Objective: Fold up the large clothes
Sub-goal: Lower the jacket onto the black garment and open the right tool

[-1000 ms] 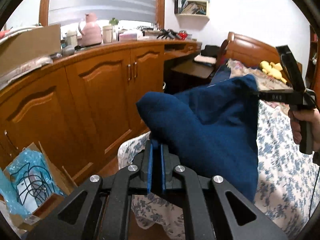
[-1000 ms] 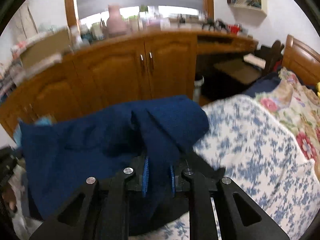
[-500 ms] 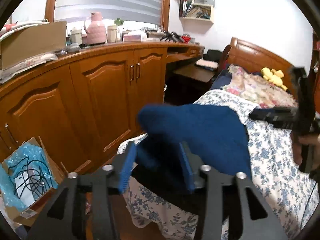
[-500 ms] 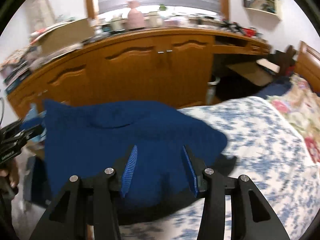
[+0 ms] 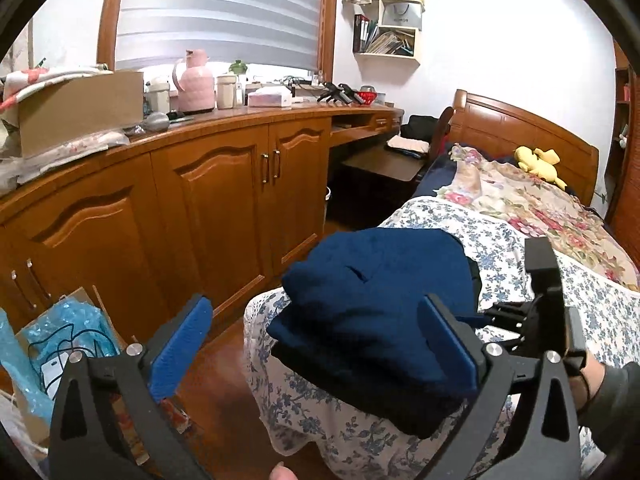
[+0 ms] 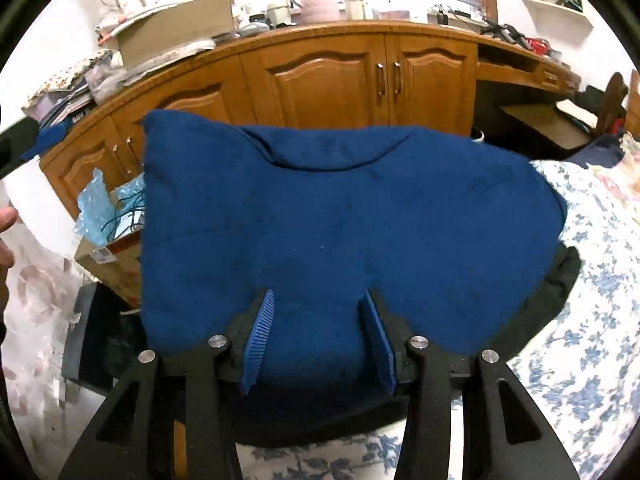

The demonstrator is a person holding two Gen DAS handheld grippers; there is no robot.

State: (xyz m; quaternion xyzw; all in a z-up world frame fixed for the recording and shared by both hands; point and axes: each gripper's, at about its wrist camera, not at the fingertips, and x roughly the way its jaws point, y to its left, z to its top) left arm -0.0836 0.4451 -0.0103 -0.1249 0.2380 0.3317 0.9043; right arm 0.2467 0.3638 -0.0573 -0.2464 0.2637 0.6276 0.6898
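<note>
A folded navy blue garment (image 5: 384, 292) lies on top of a black garment (image 5: 360, 392) at the corner of the bed with the blue floral sheet (image 5: 500, 248). It also shows in the right wrist view (image 6: 340, 216), folded, with the black garment (image 6: 556, 288) under it. My left gripper (image 5: 320, 344) is open, its jaws wide apart in front of the pile, holding nothing. My right gripper (image 6: 318, 336) is open over the near edge of the blue garment, and it shows in the left wrist view (image 5: 536, 304) at the pile's right side.
A long wooden cabinet (image 5: 224, 200) with a cluttered top runs along the wall to the left of the bed. A cardboard box with blue bubble wrap (image 5: 52, 344) sits on the floor. A wooden headboard (image 5: 520, 128) and a yellow plush toy (image 5: 536, 160) are at the far end.
Both grippers were shut on the blue garment and held it up. They lowered it onto the pile, opened and let go. The garment now lies folded on the bed.
</note>
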